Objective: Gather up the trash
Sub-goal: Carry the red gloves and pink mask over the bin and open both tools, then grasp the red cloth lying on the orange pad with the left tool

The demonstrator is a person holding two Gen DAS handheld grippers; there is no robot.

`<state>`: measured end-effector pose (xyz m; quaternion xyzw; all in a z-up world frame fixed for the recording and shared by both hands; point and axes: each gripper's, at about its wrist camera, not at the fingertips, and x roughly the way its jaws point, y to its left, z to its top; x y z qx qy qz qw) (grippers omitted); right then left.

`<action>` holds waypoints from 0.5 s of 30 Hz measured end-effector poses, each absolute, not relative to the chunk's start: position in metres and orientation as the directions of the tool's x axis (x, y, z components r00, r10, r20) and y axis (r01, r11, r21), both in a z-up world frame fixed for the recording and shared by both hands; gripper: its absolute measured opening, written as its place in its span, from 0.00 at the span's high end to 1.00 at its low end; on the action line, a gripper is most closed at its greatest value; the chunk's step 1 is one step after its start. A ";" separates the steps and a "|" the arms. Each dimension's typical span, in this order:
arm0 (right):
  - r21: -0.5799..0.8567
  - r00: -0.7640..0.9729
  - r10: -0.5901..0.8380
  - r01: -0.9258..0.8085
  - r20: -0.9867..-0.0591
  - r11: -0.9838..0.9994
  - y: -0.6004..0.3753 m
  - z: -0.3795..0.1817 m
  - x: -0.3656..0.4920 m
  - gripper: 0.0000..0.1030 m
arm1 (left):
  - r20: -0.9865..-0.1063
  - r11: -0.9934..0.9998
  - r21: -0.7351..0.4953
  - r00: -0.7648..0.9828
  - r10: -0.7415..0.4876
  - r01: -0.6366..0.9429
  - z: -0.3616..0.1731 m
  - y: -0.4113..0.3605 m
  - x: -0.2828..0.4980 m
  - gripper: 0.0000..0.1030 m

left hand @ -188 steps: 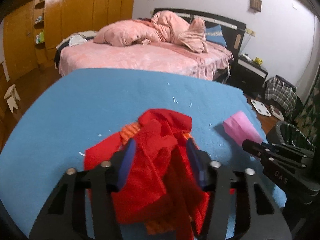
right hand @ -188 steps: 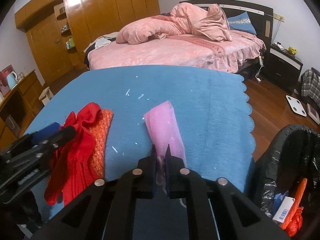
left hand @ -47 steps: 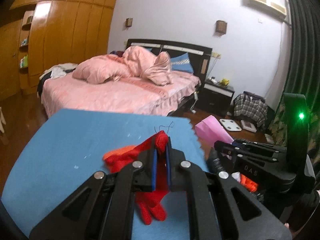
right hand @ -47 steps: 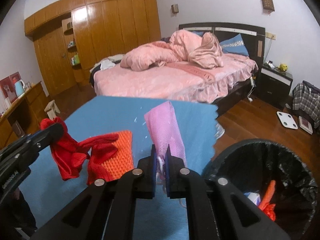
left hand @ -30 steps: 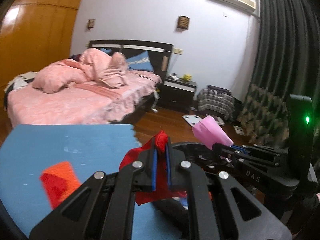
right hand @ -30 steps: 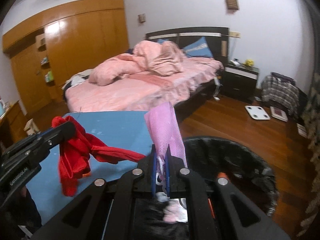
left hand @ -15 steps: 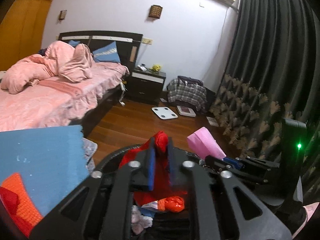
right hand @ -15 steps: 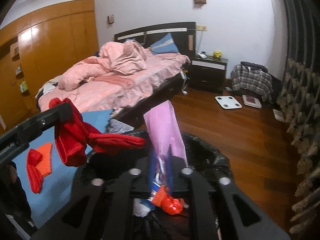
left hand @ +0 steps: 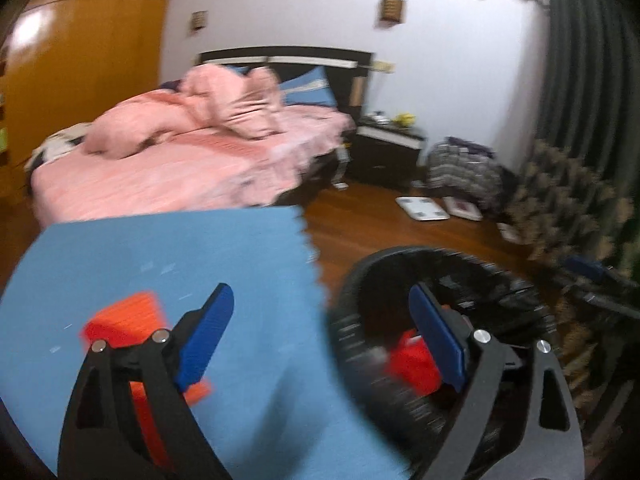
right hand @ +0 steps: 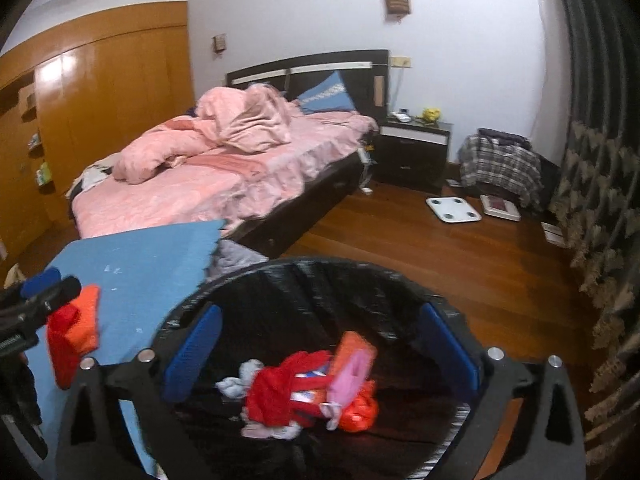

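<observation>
Just changed: both grippers have let go over the bin; half a second ago the left one pinched a red cloth and the right one a pink bag, and now neither holds anything.
Pink bag [right hand: 352,376]: lies inside the black-lined trash bin [right hand: 304,276], on top of the heap, touching the red cloth [right hand: 276,392] beside it.
Other bin contents: an orange-red crumpled bag [right hand: 360,410] and pale scraps [right hand: 240,376] under and around the two dropped pieces.
Right gripper [right hand: 320,352]: above the bin's mouth, jaws opening wide, nothing between the blue pads [right hand: 192,352]; the trash seen between them lies well below, in the bin.
Left gripper [left hand: 320,336]: jaws opening too, nothing between them; it straddles the edge of the blue table cloth [left hand: 160,248] and the bin rim [left hand: 400,256]. This view is motion-blurred.
Still on the table: an orange knitted piece with red cloth [left hand: 128,316] lies on the blue cloth, near the left gripper's left finger; in the right wrist view it shows as the orange and red bundle [right hand: 76,328] at the left.
Meaning for the task: two pieces look delivered; judging by the table, at least that orange and red bundle is left to collect, so the job is not finished.
Room beyond: pink bed [right hand: 224,176], wooden floor [right hand: 440,256].
</observation>
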<state>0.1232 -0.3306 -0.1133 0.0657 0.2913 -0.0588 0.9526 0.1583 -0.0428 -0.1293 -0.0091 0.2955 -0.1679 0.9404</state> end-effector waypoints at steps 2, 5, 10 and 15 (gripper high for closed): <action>0.095 0.829 -0.045 0.118 -0.558 0.989 -0.314 -0.112 0.127 0.06 | -0.562 0.961 -0.096 0.783 -0.266 0.258 -0.131 -0.020 0.156 0.14; 0.109 0.834 0.018 0.050 -0.552 0.993 -0.283 -0.112 0.136 0.06 | -0.573 0.985 -0.063 0.802 -0.168 0.161 -0.135 0.021 0.150 0.14; 0.119 0.823 0.140 -0.089 -0.551 0.989 -0.217 -0.120 0.151 0.06 | -0.604 0.999 -0.039 0.796 -0.041 0.023 -0.146 0.081 0.138 0.14; 0.109 0.815 0.223 -0.195 -0.535 0.975 -0.165 -0.127 0.164 0.06 | -0.619 0.998 -0.056 0.785 -0.007 -0.035 -0.151 0.110 0.144 0.14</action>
